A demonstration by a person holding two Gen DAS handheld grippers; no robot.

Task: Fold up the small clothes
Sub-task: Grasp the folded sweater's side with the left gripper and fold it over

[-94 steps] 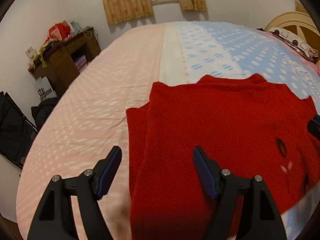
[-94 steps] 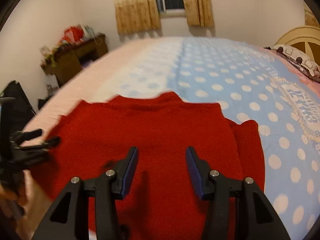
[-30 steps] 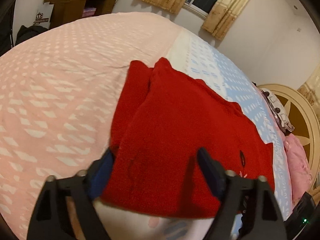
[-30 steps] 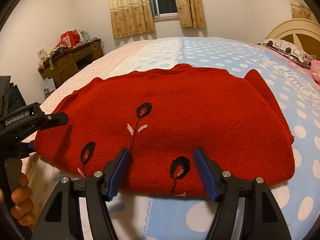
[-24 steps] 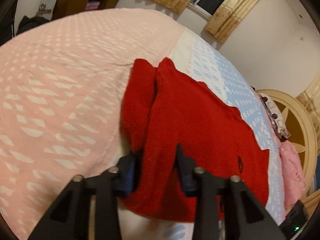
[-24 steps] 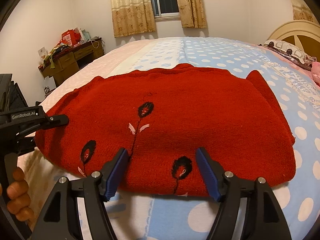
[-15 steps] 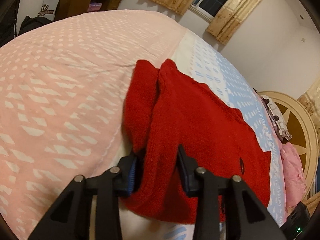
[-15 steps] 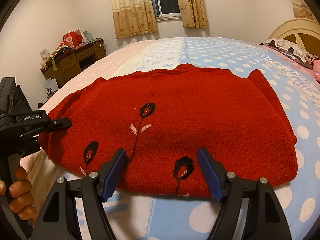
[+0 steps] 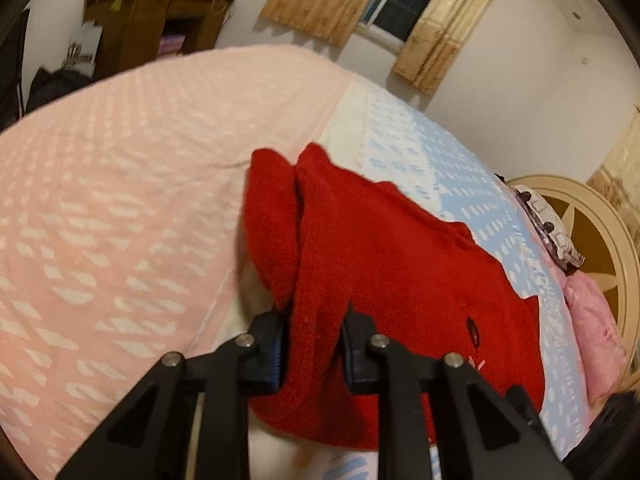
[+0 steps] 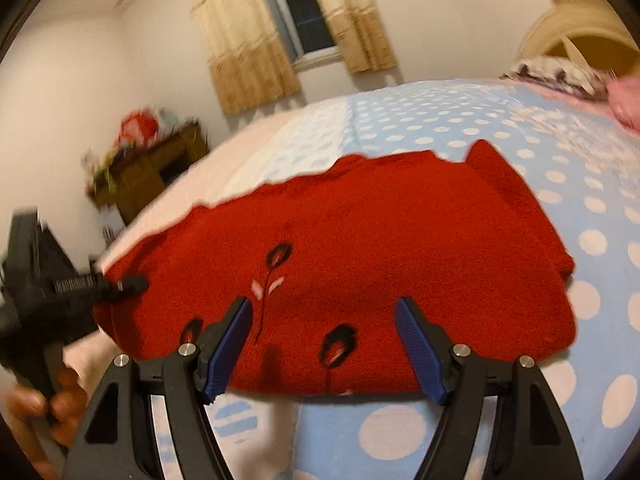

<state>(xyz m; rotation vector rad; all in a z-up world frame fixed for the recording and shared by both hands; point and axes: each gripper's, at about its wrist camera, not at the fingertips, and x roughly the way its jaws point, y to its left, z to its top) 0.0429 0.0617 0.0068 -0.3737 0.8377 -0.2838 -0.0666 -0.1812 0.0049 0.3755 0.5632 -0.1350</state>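
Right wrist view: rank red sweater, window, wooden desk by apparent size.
1. red sweater, largest by far, though nearest the camera.
2. wooden desk.
3. window.
Desk and window look close in size and blurred, so their order is unsure.

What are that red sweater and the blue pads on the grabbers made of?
The red sweater looks like thick fuzzy knit, probably wool or acrylic: matte, nubbly surface. The blue pads look like ribbed rubber or soft plastic, judging by their fine ridges.
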